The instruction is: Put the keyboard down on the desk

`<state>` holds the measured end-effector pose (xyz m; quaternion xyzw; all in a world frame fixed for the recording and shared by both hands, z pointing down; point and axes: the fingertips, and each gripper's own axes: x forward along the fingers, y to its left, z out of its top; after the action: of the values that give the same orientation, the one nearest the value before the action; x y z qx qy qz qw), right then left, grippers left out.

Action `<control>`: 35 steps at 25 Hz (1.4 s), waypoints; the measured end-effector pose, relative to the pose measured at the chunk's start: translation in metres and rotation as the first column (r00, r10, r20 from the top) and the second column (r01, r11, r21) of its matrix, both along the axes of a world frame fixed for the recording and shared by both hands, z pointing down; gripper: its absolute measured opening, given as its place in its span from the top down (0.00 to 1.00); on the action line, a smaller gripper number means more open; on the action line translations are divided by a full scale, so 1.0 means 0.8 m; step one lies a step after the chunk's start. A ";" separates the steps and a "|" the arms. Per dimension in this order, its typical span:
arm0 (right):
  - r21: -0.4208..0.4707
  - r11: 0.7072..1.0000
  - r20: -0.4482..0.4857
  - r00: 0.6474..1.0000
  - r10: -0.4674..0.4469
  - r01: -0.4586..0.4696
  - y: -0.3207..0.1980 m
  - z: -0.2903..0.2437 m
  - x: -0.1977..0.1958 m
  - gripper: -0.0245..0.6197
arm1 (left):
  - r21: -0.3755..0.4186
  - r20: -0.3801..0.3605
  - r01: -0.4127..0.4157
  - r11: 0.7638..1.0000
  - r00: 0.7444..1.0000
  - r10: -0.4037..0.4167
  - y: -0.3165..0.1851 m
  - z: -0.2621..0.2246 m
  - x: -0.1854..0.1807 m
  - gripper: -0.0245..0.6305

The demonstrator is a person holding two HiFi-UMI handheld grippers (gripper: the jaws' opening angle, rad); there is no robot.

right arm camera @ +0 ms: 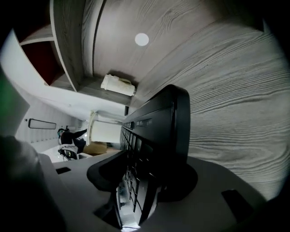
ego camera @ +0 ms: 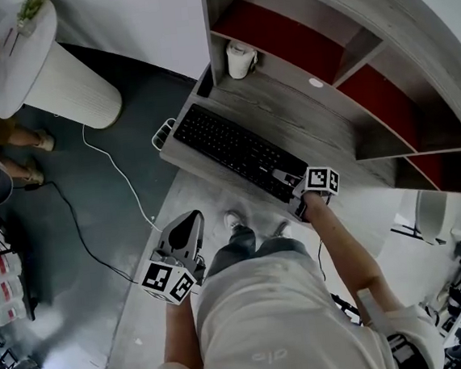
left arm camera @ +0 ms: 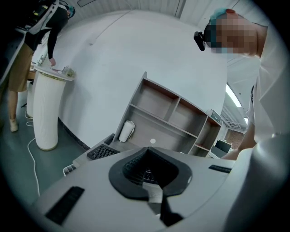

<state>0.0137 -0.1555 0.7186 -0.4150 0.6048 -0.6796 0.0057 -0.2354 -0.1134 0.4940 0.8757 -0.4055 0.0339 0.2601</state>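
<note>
**A:** Where is the black, flat plastic keyboard (ego camera: 239, 150) to be found?

**B:** It is seen lying on the grey wood-grain worktop (ego camera: 331, 133), set along the front edge with the keys up. Its whole length appears to be carried by the board. Whether the near end juts past the edge cannot be told.

**A:** And how is it held?

**B:** Its near end is straddled by the right tongs (ego camera: 289, 184). In the right gripper view the end of the keyboard stands between the two jaws. A slit of light is seen between one pad and the key face, so the jaws are judged to be apart and the clamp loosened. The left tongs (ego camera: 191, 217) are kept low over the floor, well apart from the worktop. Their jaws are brought together at the tips, with nothing between them.

**A:** Which step is in hand, then?

**B:** The setting-down is judged to be all but done, and the release is what is in hand.

**A:** What is called for next?

**B:** The right tongs should be drawn straight back along the keyboard's length, clear of its end. The jaws should be kept wide, so that no key is caught and the board is not dragged toward the edge. Nothing behind need be minded. The white roll (ego camera: 240, 59) and the grey shelf unit with red backs (ego camera: 367, 85) are set well back from the keyboard.
</note>
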 end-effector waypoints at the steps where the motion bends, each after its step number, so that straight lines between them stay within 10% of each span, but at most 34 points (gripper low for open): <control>1: -0.004 1.000 -0.024 1.000 -0.002 0.002 0.000 0.004 0.002 0.60 | 0.000 0.000 -0.003 1.000 1.000 0.003 0.000 0.001 0.000 0.94; 35: -0.223 0.974 -0.474 0.876 -0.087 -0.024 -0.004 0.074 0.056 0.29 | -0.040 -0.028 -0.017 0.999 0.999 0.016 -0.004 0.014 0.014 0.94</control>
<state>0.0587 -0.1588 0.7781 -0.5589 0.5140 -0.6186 -0.2020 -0.2245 -0.1170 0.5052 0.8740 -0.3938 0.0322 0.2830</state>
